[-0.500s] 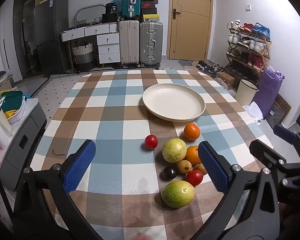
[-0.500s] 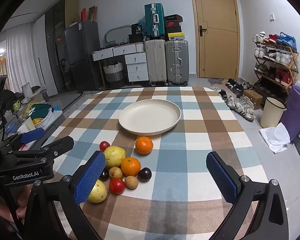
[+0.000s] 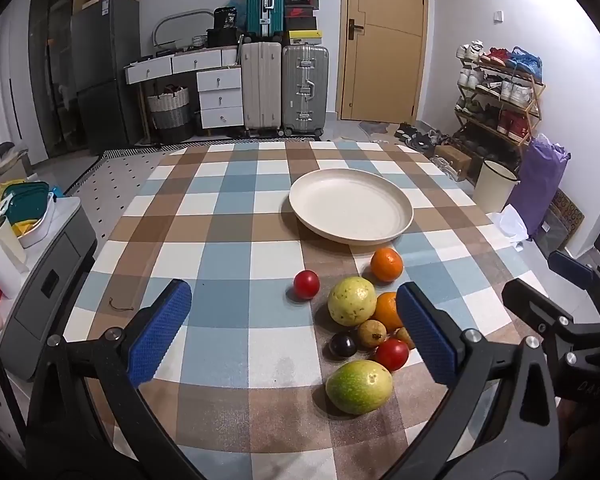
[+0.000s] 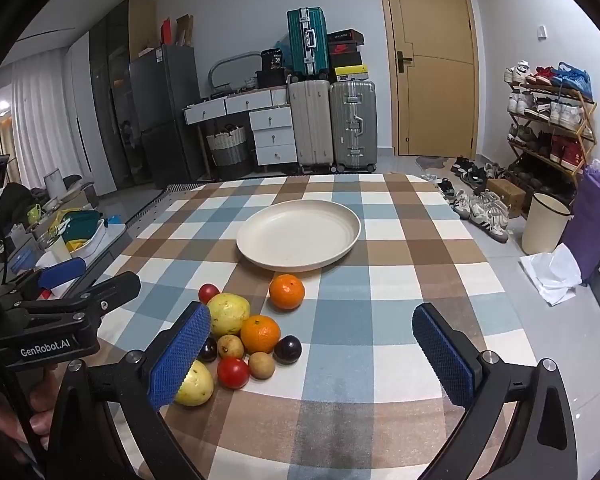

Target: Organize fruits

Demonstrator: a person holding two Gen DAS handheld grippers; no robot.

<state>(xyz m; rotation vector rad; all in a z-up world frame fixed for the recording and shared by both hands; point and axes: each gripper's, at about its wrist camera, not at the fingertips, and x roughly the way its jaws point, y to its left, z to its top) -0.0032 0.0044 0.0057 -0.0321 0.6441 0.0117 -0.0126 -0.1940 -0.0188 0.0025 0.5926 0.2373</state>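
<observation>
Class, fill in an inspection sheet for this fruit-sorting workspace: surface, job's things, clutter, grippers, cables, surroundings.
Surface: checked tablecloth covering the table, flat.
Job's things: cream plate holding nothing; fruit cluster beside it on the cloth, including lone orange, lone red fruit, two large yellow-green fruits and, and small dark and brown fruits.
Clutter: small wire-like scrap on the cloth.
Grippers: left gripper open, holding nothing; right gripper open, holding nothing.
Cables: nothing seen.
Surroundings: suitcases, closed door, shoe rack, white bin.
</observation>
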